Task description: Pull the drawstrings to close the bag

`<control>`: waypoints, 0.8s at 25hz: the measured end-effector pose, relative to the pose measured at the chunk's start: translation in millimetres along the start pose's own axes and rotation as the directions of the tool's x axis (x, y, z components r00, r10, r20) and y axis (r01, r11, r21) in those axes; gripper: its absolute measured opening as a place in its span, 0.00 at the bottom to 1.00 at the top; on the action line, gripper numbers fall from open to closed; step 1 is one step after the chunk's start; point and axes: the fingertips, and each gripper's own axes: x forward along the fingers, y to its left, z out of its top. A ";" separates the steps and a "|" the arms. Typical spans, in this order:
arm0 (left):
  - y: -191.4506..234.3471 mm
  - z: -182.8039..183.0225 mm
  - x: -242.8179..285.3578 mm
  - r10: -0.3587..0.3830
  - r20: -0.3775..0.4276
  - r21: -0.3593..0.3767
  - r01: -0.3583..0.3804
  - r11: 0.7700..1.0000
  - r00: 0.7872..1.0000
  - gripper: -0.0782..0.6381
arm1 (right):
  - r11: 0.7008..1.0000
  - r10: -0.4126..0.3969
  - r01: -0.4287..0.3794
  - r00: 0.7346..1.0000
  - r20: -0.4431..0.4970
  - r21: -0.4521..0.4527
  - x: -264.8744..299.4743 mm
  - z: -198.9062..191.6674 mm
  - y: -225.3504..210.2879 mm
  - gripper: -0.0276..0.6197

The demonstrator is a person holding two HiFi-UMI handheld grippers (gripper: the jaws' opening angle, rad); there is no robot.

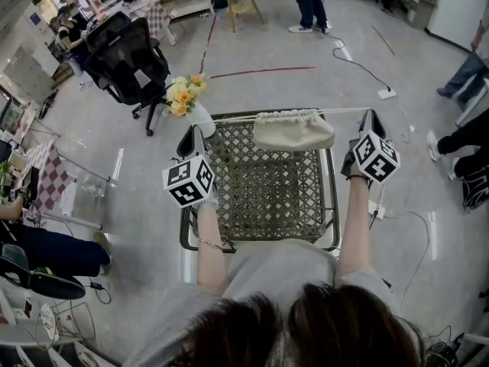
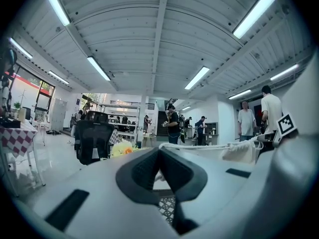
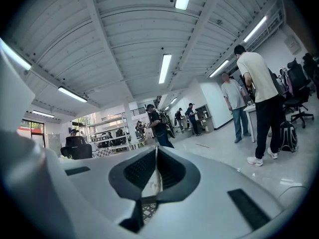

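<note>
On the lattice-topped table (image 1: 267,193), the cream drawstring bag (image 1: 294,131) is seen at the far edge. Its mouth is gathered into tight ruffles, so the closing is judged all but done. The left drawstring (image 1: 229,118) and the right drawstring (image 1: 348,112) are stretched taut outward along that edge. Each is pinched at its end: the left gripper (image 1: 196,134) is clamped on the left one, the right gripper (image 1: 372,119) on the right one — jaws narrow, pressed together. Only a last tightening, if any, and the release are judged left.
</note>
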 end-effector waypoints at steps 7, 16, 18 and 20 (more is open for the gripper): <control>1.3 1.3 0.0 0.007 -0.001 -0.006 -0.007 1.000 1.000 0.15 | 1.000 0.010 -0.010 1.000 0.000 0.004 1.1 1.5 0.6 0.08; 4.5 -1.1 -0.5 0.020 -0.003 -0.011 -0.020 1.000 1.000 0.15 | 0.999 0.031 -0.031 1.000 -0.004 -0.015 3.7 -1.4 4.4 0.08; 5.0 -1.0 -0.4 0.023 -0.001 -0.013 -0.023 1.000 1.000 0.15 | 0.999 0.033 -0.033 0.999 -0.006 -0.030 4.3 -1.3 5.7 0.08; 4.3 -0.8 0.1 0.026 0.000 -0.013 -0.026 1.000 1.000 0.15 | 0.998 0.036 -0.037 0.999 -0.006 -0.045 5.2 -0.6 5.9 0.08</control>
